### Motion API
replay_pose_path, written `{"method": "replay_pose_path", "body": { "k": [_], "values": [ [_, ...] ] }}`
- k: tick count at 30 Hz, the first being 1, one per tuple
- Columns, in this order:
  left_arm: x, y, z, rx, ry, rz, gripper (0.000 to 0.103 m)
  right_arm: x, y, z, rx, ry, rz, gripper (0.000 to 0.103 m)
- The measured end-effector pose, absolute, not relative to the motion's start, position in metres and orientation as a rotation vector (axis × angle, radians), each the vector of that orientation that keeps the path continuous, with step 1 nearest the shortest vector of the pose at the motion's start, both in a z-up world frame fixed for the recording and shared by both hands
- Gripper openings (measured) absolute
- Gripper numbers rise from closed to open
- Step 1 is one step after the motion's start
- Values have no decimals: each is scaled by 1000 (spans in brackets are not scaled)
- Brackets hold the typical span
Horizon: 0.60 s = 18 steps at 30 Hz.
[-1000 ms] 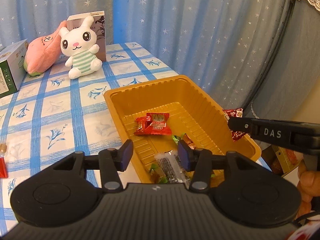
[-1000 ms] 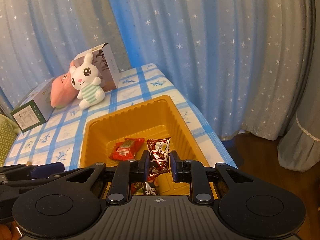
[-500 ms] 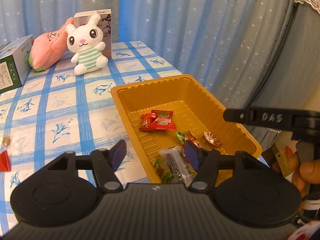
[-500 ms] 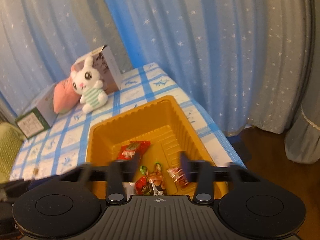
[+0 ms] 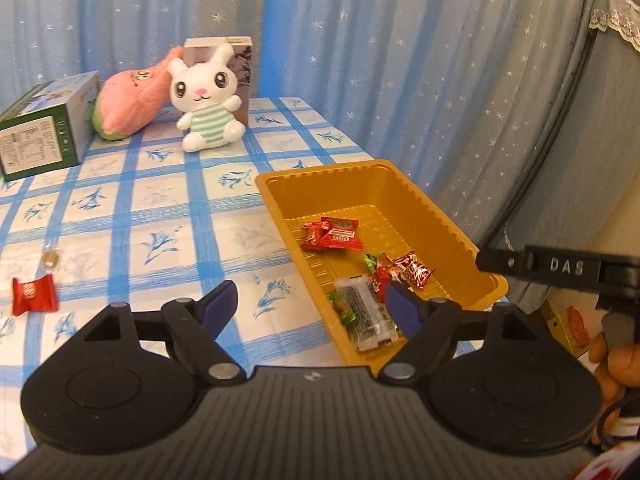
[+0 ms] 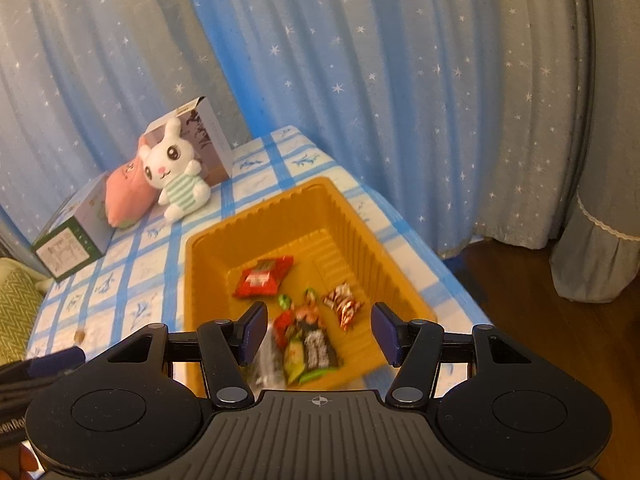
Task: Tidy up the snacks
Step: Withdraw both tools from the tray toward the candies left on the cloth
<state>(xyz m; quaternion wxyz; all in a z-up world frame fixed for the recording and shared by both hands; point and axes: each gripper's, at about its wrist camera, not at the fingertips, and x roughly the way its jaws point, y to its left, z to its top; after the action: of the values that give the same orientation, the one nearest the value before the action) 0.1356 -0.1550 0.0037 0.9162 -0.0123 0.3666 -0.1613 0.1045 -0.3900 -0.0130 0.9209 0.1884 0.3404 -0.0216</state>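
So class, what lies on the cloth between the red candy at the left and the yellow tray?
In the left wrist view, only bare checked cloth separates the red candy from the tray; a small brown sweet sits just above the candy.

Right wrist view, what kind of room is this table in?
Probably a room in a home, perhaps a bedroom. A table with a blue checked tablecloth stands against star-print curtains, plush toys such as a white bunny sit at its back, and the floor is wooden.
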Motion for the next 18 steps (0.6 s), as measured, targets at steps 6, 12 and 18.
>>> {"method": "replay_pose_path", "body": {
  "k": [6, 12, 18],
  "values": [
    [111, -131, 13, -41, 739, -305, 87, 80, -359, -12, 355, 719, -13, 58],
    [92, -102, 20, -60, 726, -265, 90, 65, -330, -9, 311, 724, 31, 58],
    [78, -76, 24, -64, 717, -232, 90, 61, -307, -9, 280, 735, 69, 58]
  ]
}}
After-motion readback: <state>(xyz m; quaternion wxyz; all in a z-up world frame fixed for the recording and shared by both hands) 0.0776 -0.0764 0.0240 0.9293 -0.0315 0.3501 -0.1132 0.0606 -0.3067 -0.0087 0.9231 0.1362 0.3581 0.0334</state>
